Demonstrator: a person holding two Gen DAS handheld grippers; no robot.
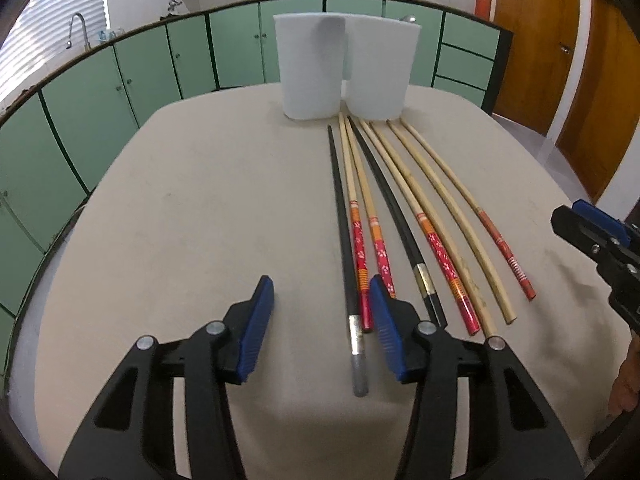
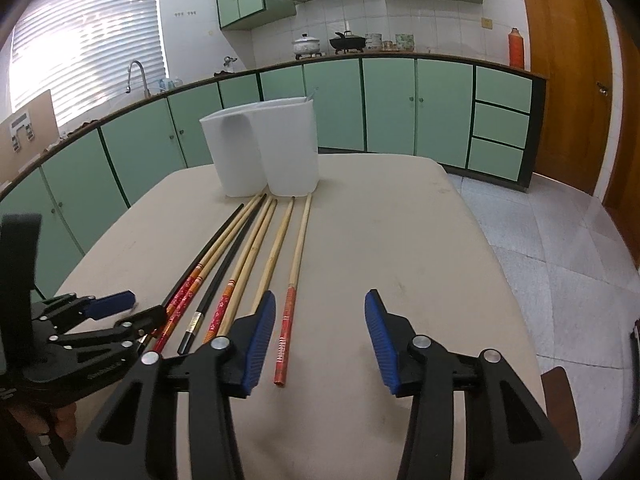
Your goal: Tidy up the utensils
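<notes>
Beige counter (image 1: 180, 200) in green kitchen, chopsticks (image 1: 376, 216) fanned out flat just in front of two white holders (image 1: 344, 64), left tool (image 1: 322, 320) and right tool (image 2: 320, 332) both spread, holding nothing.

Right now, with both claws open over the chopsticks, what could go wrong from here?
1. The chopsticks lie packed side by side, some crossing; the left claw may pinch two at once, or a mismatched pair.
2. Their tips rest close to the white holder; pushing a stick forward could nudge or tip the holder.
3. The right claw sits beside the outermost red-banded chopstick; both claws working the same bundle could collide.
</notes>
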